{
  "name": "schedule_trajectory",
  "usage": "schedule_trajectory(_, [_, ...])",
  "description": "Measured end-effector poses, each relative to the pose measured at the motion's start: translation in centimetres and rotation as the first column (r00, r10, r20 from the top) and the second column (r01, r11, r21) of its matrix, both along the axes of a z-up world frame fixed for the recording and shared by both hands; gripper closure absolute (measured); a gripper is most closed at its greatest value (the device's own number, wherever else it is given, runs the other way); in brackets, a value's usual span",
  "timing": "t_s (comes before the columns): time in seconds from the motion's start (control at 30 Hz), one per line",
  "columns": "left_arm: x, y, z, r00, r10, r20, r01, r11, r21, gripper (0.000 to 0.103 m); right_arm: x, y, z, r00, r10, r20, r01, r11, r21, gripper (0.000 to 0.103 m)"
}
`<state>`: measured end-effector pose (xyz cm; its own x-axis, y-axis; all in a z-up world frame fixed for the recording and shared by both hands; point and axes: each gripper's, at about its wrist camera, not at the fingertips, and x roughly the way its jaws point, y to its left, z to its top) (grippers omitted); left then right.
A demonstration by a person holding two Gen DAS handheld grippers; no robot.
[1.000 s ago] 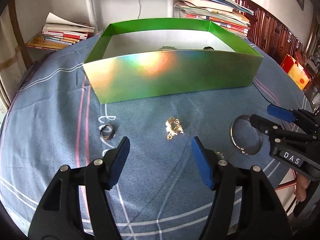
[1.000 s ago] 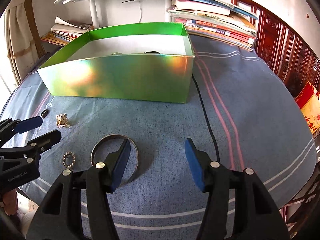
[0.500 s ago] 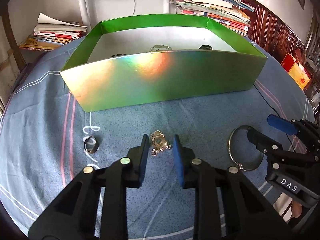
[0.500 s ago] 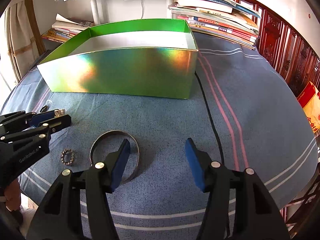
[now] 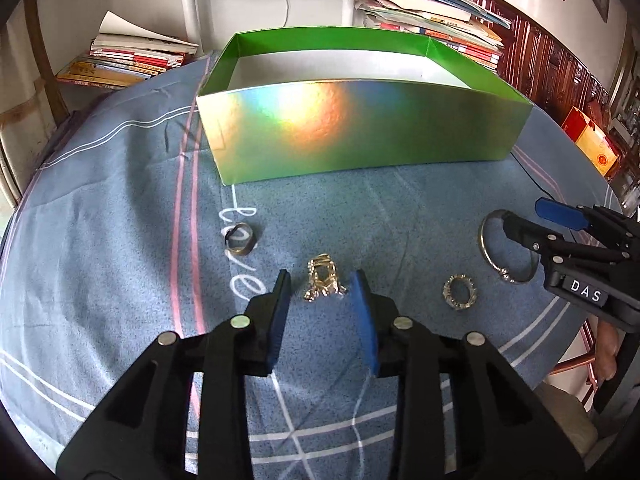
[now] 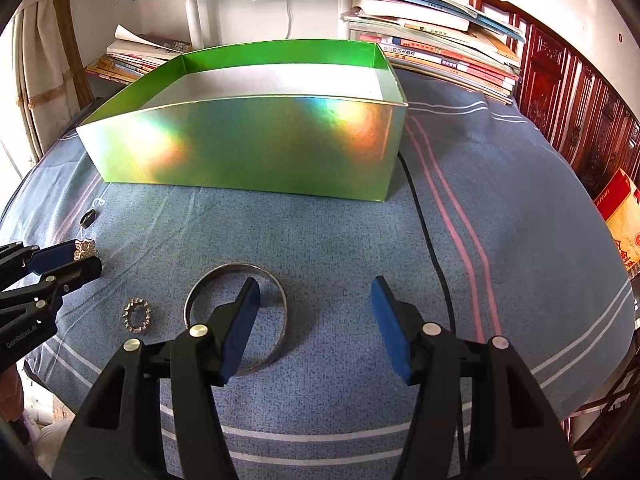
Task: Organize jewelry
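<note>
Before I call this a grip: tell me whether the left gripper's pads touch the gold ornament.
Cannot tell. In the left wrist view the gold ornament lies between the left gripper's pads, its right edge meeting the right pad; no clear gap or press shows.

A round table under a blue striped cloth (image 5: 100, 240); behind its far edge a white wall (image 6: 240, 12), stacks of books and papers (image 6: 436, 56); dark red carved wooden cabinet (image 6: 568, 92) at right; bright daylight.

Right gripper (image 5: 532, 220) has a "DAS" label; left gripper (image 6: 86, 258) reads "GenRobot.AI"; blue tablecloth (image 5: 120, 280) shows cursive "love".
</note>
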<state>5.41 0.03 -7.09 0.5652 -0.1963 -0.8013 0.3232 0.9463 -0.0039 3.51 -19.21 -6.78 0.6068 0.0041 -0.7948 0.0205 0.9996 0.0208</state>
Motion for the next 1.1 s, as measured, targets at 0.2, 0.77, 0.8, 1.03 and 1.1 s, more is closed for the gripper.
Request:
schedule_trajectory(0.2, [0.2,-0.7,-0.1,1.000,0.004,0.012,-0.004,1.000,0.011,0.063,0.1,0.6,0.0,1.000,0.017,0.008,-0.017,1.000,-0.003,0.046])
schedule_trajectory(0.77, [0.2,-1.2,-0.1,1.000,-0.029,0.005,0.029,1.000,-0.007,0.076,0.0,2.0,0.1,0.996,0.087,0.020,-0.087,0.996,0.009,0.068])
schedule_trajectory(0.8, [0.1,-1.2,-0.1,1.000,-0.030,0.006,0.030,1.000,-0.006,0.075,0.0,1.9,0.1,0.996,0.085,0.020,-0.085,0.996,0.010,0.068])
schedule_trajectory(1.03, [0.1,-1.4,-0.2,1.000,-0.023,0.011,0.023,1.000,0.003,0.064,0.0,1.8,0.1,0.996,0.081,0.022,-0.081,0.997,0.006,0.068])
schedule_trajectory(1.1, [0.2,-1.2,-0.2,1.000,-0.017,0.012,0.017,1.000,-0.001,0.063,0.0,1.8,0.1,0.996,0.082,0.022,-0.082,0.997,0.005,0.068])
